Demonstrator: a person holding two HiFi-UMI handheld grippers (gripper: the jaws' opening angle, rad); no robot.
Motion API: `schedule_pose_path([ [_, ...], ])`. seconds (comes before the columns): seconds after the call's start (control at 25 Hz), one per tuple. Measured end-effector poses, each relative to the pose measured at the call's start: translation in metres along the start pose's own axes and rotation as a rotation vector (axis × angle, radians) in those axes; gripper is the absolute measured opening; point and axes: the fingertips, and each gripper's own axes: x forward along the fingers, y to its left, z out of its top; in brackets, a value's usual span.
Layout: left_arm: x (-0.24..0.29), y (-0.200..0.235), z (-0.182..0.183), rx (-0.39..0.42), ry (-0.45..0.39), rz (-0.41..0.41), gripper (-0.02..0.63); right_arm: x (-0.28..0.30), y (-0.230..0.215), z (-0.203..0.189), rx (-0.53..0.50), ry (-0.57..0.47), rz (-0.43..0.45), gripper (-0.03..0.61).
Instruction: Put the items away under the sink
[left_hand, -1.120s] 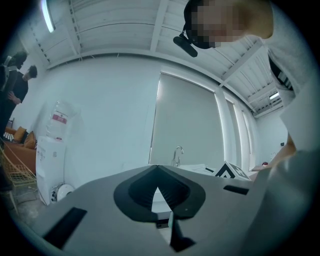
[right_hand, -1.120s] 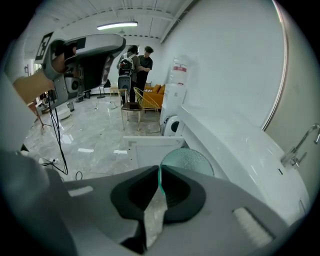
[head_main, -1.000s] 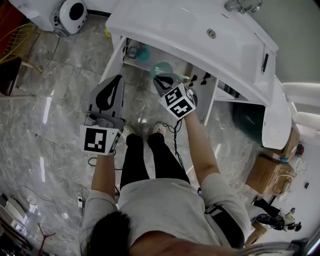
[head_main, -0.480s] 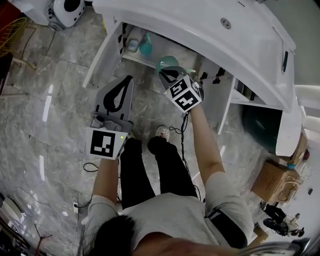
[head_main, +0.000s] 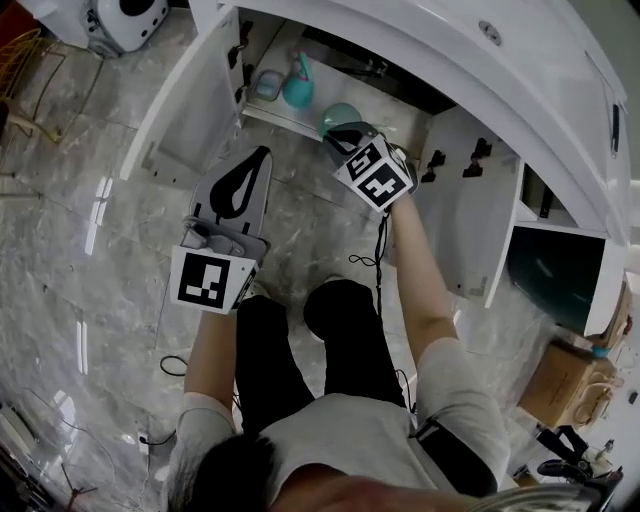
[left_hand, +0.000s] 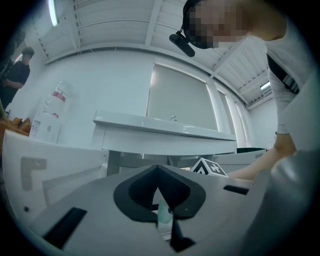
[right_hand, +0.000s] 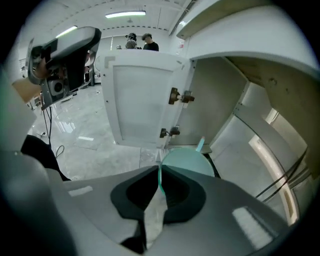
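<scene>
Pale green round plastic bowl (right_hand: 186, 161), gripped by its rim in the right tool (right_hand: 160, 170), has neared the white under-sink cabinet's (head_main: 185, 100) opening; the left tool (head_main: 258, 162) stays closed, empty.

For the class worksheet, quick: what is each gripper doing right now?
Left gripper: closed, seemingly empty.
Right gripper: closed on the rim of the teal bowl.

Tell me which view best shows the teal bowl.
Right gripper view: the teal bowl sits just ahead, its rim pinched in the right gripper's shut jaws. The head view shows only part of it beyond that gripper. The left gripper view doesn't clearly show it.
</scene>
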Motion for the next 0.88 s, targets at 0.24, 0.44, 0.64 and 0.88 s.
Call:
schedule_pose_path([
  [0.24, 0.017, 0.01, -0.072, 0.054, 0.001, -0.018, 0.006, 0.059, -0.022, -0.041, -0.025, -0.009, -0.03, 0.029],
  [0.44, 0.028, 0.015, -0.119, 0.079, -0.015, -0.037, 0.006, 0.103, -0.038, -0.071, -0.042, 0.0, -0.052, 0.029],
  [0.64, 0.039, 0.016, -0.139, 0.07, -0.065, -0.077, 0.006, 0.127, -0.048, -0.084, -0.052, 0.002, -0.047, 0.029],
  [0.88, 0.046, 0.022, -0.144, 0.066, -0.077, -0.058, 0.006, 0.139, -0.062, -0.086, -0.055, -0.002, -0.026, 0.029],
])
